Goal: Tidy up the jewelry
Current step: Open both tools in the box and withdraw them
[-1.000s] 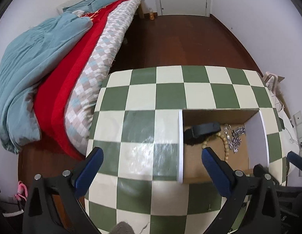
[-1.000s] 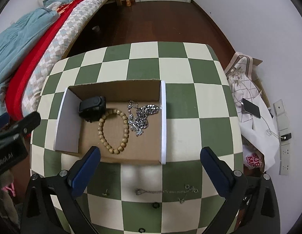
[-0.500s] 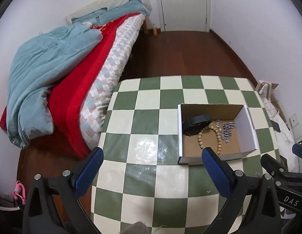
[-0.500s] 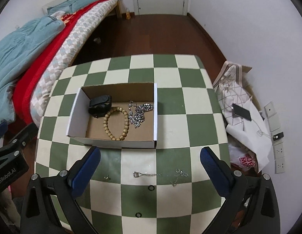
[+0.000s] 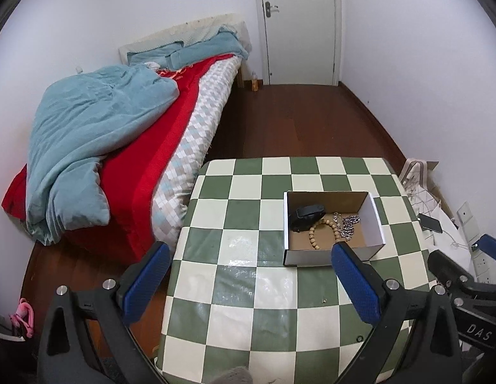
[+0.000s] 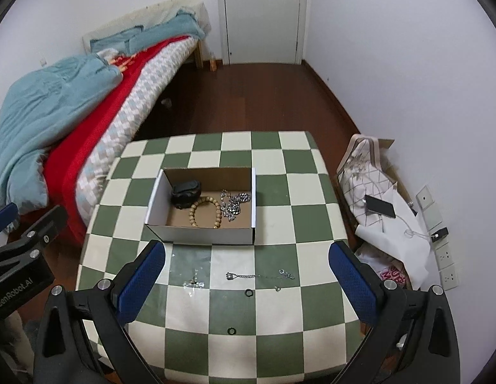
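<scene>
The small pieces [image 6: 194, 283] on the table [image 6: 279, 320] are too small to identify. The left gripper's right finger [image 5: 355, 283] hides the box's [image 5: 307, 257] front corner.

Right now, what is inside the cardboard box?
The cardboard box holds a black watch-like item, a wooden bead bracelet and a silver chain. The near wall hides the floor strip just behind it.

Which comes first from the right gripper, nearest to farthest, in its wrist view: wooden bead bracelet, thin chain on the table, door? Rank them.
From the right gripper:
1. Thin chain, on the table between the fingers.
2. Wooden bead bracelet, inside the box.
3. Door, far wall.
</scene>
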{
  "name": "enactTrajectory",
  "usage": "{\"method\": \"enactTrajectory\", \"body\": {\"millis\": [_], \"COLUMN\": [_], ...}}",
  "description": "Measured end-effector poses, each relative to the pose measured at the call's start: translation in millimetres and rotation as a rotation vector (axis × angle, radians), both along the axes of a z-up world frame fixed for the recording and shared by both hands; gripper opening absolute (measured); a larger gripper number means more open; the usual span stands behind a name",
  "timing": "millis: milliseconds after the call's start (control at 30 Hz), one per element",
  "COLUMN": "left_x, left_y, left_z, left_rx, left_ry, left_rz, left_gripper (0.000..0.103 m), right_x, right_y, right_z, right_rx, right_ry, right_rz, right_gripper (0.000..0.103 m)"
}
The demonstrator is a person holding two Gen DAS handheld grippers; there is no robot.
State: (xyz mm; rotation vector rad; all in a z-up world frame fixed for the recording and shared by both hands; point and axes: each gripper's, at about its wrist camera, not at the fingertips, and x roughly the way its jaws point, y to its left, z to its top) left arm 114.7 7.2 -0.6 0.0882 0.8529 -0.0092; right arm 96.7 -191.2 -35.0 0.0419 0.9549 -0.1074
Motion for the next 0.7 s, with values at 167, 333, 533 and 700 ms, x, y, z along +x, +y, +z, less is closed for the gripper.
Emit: {"method": "enactTrajectory", "body": {"millis": [167,333,533,700], "left_x": [-19,-33,-46,-46], "left_y": [3,7,3,0], "left_z": [12,16,-11,-64], "left_rx": [-0.004,-0.012,0.094,0.222], "left_ry": [-0.026,-0.050,-0.056,0.023], "left_rz": [0.000,0.026,0.084,0.131], "left_gripper": [0.103,0.103,0.103,0.103], "right_x": [-25,-41,-60,-67], "right_y": [1,1,-15,-28], "right_z": [24,38,8,-74], "right_rx": [-0.008,0.013,0.047,0.138], "right_ry": [-0.052,-0.071,-0.029,0.117], "right_rz": [0.000,0.001,-0.037,-0.040], "right_gripper": [0.103,0.103,0.103,0.071]}}
